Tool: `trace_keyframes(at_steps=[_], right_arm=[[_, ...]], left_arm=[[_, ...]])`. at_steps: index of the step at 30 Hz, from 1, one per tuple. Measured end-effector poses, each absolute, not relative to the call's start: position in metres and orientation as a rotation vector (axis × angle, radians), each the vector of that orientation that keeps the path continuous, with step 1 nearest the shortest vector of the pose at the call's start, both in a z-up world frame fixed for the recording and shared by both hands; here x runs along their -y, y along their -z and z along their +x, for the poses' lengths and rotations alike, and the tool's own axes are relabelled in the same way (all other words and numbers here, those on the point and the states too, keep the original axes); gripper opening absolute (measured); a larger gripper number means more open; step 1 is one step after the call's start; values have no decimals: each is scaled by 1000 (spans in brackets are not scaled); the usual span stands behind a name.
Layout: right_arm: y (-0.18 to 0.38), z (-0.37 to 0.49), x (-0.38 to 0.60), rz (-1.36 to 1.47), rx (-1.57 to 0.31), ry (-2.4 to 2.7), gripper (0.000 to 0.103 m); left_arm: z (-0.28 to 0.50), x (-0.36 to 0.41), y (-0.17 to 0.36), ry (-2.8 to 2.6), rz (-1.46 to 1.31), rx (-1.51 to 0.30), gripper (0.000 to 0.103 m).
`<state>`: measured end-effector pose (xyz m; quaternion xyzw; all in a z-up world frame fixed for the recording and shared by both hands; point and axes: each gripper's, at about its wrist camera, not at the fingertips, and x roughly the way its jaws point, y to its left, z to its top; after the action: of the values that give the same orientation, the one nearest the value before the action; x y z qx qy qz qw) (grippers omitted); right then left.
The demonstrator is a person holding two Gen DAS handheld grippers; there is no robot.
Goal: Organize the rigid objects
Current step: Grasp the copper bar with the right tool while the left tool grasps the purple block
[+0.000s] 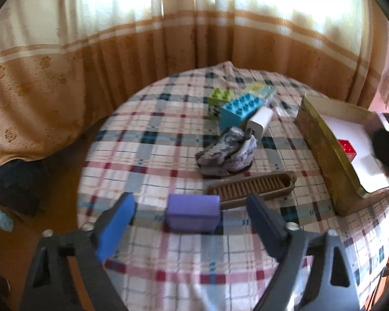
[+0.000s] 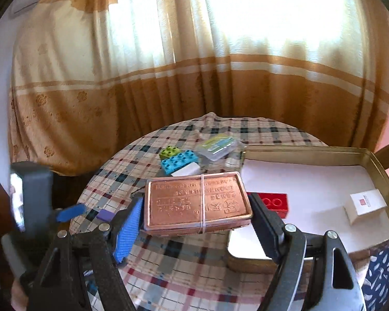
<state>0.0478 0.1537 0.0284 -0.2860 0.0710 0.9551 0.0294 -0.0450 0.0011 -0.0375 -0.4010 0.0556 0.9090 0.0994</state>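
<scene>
Left wrist view. The left hand-held gripper [image 1: 192, 216] stands released, its jaws spread wide at the lower part of the frame. A purple block [image 1: 192, 215] rests on the checked cloth of the counter [image 1: 153, 140] between the two fingers, touching neither. Just beyond it, right of centre, lies a brown ribbed tray [image 1: 254, 188], lengthwise across the frame. Above that sits a crumpled grey cloth [image 1: 225, 153], with a white charger [image 1: 260, 121] touching its upper edge. A blue studded brick [image 1: 240, 111] lies just beside the charger, a green studded brick [image 1: 220, 98] behind it, and a clear packet [image 1: 262, 90] further back. At the right edge stands a gold tin box [image 1: 321, 140] lined in white; a red brick [image 1: 347, 149] lies inside it. A dark blurred shape at the far right edge overlaps the box; it cannot be identified.

Right wrist view. The right hand-held gripper [image 2: 197, 216] is clenched on a copper-coloured tin [image 2: 197, 202], banded with an elastic, gripped at its two short ends and held level at the frame's centre. It overlaps the left rim of the gold tin box [image 2: 376, 163]. Inside the box, the red brick [image 2: 275, 203] lies just right of the held tin, and a small white carton [image 2: 365, 204] lies well apart at the right. The left hand-held gripper [image 2: 72, 212] appears at the left edge.
</scene>
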Motion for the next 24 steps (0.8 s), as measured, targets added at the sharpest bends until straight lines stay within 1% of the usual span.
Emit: trace_keyframes(at_steps=[2, 5, 7, 9, 10, 11, 12, 13, 15, 18, 24], right_arm=[[-29, 51, -157, -879, -222, -2946, 80], [-27, 51, -160, -885, -238, -2948, 80], [-25, 51, -159, -898, -249, -2947, 80], [-22, 50, -158, -914, -273, -2947, 80], [-21, 50, -158, -921, -280, -2947, 80], [-20, 51, -157, -926, -279, -2947, 80], [-20, 51, -157, -927, -275, -2947, 80], [-21, 52, -156, -926, -272, -2948, 80], [-22, 52, -154, -922, -265, -2951, 80], [-23, 53, -153, -916, -260, -2953, 80], [-23, 54, -148, -923, -274, -2958, 80]], left_arm=[[-51, -1, 45, -2691, -1237, -161, 77], [-51, 6, 47, -2687, -1239, -81, 77], [-50, 6, 47, -2690, -1229, -94, 73], [-48, 4, 47, -2691, -1203, -127, 61], [-47, 3, 47, -2687, -1198, -127, 58], [-47, 2, 47, -2680, -1198, -116, 53], [-47, 4, 47, -2669, -1200, -98, 50], [-46, 4, 47, -2663, -1199, -85, 49], [-45, 7, 47, -2655, -1191, -63, 42], [-43, 15, 49, -2628, -1172, -18, 40], [-40, 23, 48, -2638, -1142, 18, 39]])
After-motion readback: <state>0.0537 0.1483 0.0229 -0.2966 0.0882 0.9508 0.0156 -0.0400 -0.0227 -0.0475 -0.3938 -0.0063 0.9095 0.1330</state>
